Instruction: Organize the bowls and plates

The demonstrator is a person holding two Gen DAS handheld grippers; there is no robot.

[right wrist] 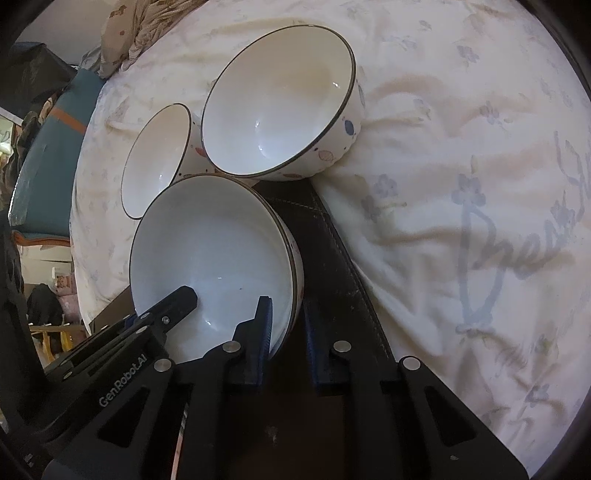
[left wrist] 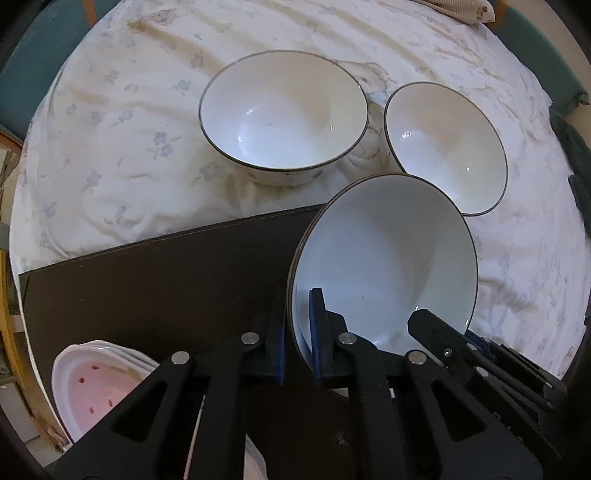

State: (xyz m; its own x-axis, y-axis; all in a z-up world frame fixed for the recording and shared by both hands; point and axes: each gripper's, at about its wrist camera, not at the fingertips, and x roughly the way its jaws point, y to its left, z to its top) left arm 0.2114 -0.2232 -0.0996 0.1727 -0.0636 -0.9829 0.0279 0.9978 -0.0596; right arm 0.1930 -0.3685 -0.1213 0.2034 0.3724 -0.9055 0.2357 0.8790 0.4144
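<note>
A white bowl with a dark rim (left wrist: 388,258) sits on a dark brown mat (left wrist: 147,288), nearest of three bowls. My left gripper (left wrist: 297,332) is shut on its left rim, one finger inside and one outside. My right gripper (right wrist: 286,321) is shut on the opposite rim of the same bowl (right wrist: 214,251); a second rim shows just below, so it looks nested in another bowl. Each view shows a finger of the other gripper on the far rim: the right finger (left wrist: 424,325) and the left finger (right wrist: 181,295). Two more white bowls (left wrist: 284,114) (left wrist: 443,144) stand upright on the cloth beyond.
A rumpled white floral cloth (left wrist: 110,129) covers the round surface under the mat (right wrist: 332,240). A stack of white dishes with a pink perforated insert (left wrist: 92,387) lies at the mat's near left corner. A teal cushion (right wrist: 51,155) and a pillow (right wrist: 147,22) edge the far side.
</note>
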